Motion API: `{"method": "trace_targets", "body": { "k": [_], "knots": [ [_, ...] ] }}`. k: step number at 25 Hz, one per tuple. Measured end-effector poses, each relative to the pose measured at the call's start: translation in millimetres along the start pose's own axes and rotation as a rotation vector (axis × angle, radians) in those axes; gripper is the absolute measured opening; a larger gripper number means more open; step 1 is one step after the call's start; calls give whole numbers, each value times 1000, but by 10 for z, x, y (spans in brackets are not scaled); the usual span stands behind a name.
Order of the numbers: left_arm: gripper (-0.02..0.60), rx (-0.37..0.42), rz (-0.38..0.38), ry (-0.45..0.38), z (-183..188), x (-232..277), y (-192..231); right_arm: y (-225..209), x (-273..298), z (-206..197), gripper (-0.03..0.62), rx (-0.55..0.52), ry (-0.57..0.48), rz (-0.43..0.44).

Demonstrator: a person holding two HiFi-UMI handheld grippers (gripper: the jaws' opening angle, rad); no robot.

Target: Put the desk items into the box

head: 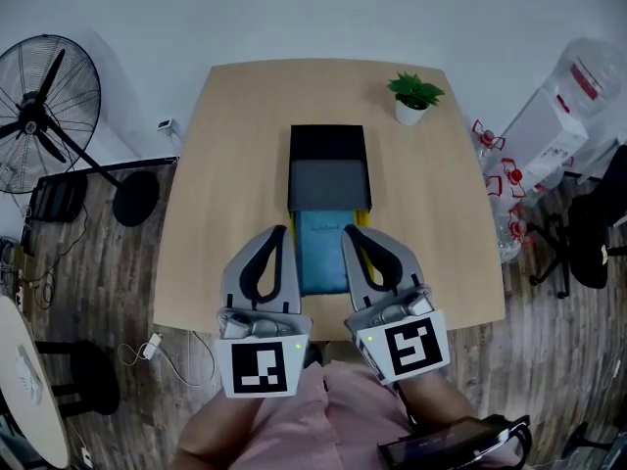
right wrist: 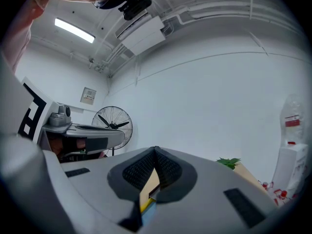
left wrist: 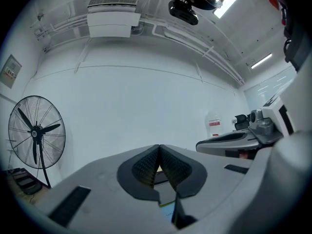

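Observation:
A black box (head: 328,145) with a grey inside lies open at the middle of the wooden desk (head: 225,194). Just in front of it lies a blue book (head: 320,253) on something yellow (head: 364,215). My left gripper (head: 280,232) hovers at the book's left edge and my right gripper (head: 350,231) at its right edge. Both point toward the box and both are shut with nothing between the jaws. In the left gripper view the gripper (left wrist: 158,148) has its pads pressed together, and the right gripper (right wrist: 155,150) looks the same in its own view. A sliver of blue book (right wrist: 147,208) shows below.
A small potted plant (head: 413,96) stands at the desk's far right corner. A standing fan (head: 44,106) is on the floor at the left. Water bottles (head: 505,179) and a black chair (head: 593,228) are at the right. A round white table (head: 24,375) is at lower left.

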State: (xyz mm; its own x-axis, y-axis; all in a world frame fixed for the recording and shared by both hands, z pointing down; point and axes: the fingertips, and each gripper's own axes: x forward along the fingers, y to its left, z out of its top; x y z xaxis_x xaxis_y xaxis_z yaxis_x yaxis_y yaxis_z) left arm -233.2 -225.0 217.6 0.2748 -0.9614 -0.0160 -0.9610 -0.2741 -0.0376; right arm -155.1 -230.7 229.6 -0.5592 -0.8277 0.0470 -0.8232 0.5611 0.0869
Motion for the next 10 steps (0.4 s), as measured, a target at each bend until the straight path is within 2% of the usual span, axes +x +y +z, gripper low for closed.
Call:
{"method": "trace_targets", "body": {
  "k": [10],
  "knots": [
    [11,-4,4,-4,-14,-5,41,27,25,-19,0,-6,3,-3]
  ]
}}
